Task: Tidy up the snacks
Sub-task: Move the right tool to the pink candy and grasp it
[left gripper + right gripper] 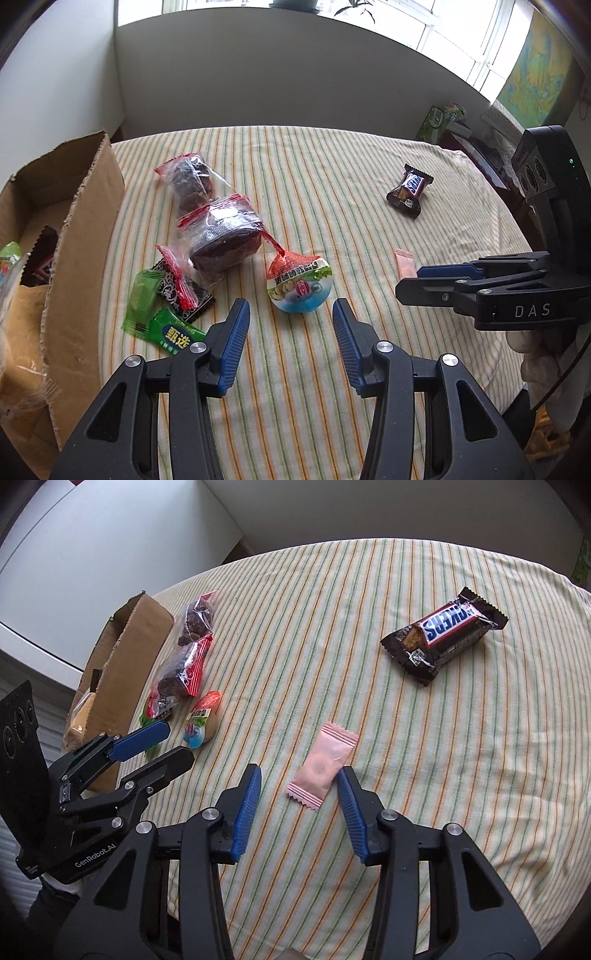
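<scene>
Right gripper [299,781] jaws apart astride pink candy [322,770], Snickers bar [445,635] well beyond.

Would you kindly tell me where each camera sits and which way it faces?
Left wrist: on the left claw, looking down at the round snack; the right claw shows.
Right wrist: on the right claw, looking down at the pink candy; the left claw shows.
Shared: Snickers bar, cardboard box.

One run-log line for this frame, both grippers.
left gripper: open, near round snack | right gripper: open, pink candy between pads, not gripped | cardboard box: some snacks inside
</scene>
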A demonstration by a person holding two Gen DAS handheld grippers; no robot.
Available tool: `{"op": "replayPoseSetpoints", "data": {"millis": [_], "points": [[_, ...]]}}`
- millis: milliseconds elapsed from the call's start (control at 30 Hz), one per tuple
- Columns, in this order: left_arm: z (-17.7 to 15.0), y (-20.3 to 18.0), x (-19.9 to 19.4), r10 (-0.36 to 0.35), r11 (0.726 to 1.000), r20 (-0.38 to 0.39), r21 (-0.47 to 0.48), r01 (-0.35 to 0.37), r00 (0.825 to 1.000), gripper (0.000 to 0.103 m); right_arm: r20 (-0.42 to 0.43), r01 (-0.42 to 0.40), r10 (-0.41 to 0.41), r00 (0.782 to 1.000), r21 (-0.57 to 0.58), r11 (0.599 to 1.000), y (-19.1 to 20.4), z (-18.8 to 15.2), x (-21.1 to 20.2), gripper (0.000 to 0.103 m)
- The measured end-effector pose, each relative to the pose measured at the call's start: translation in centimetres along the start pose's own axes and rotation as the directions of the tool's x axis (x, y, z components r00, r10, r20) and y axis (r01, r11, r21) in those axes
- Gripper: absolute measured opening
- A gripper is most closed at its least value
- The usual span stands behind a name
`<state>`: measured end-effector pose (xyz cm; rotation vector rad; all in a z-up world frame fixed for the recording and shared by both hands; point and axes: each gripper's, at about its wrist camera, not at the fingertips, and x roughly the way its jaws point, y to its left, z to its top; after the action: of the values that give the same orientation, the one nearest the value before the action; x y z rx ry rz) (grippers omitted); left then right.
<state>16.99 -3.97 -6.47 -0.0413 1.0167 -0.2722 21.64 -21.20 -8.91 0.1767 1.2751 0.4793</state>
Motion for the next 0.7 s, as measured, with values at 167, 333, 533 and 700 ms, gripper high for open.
{"op": "replayPoseSetpoints", "data": {"millis": [167,333,533,700], "points": [[0.5,0.0,0.8,0.006,1.000,-0.005,0.005,-0.006,1.000,0.045,0.005,0.068,-0.067,0.998,-0.059,0.996,0.9,0.7,0.5,0.036],[1.0,-0.3,1.3,0.015,1.000,-0.002,0.017,-0.015,1.000,0.045,0.005,0.148,-0.148,0.989,-0.133,0.980,1.6,1.1,0.8,0.021],[1.3,-0.6,2.0,0.022,1.000,-0.009,0.020,-0.021,1.000,0.044,0.011,0.190,-0.191,0.982,-0.192,0.963,2.7,0.9,1.3,0.021],[1.2,-0.9,2.3,0.044,0.998,-0.002,0.038,-0.044,0.999,0.035,0.024,0.218,-0.218,0.976,-0.230,0.949,3.3,0.4,1.3,0.021]]}}
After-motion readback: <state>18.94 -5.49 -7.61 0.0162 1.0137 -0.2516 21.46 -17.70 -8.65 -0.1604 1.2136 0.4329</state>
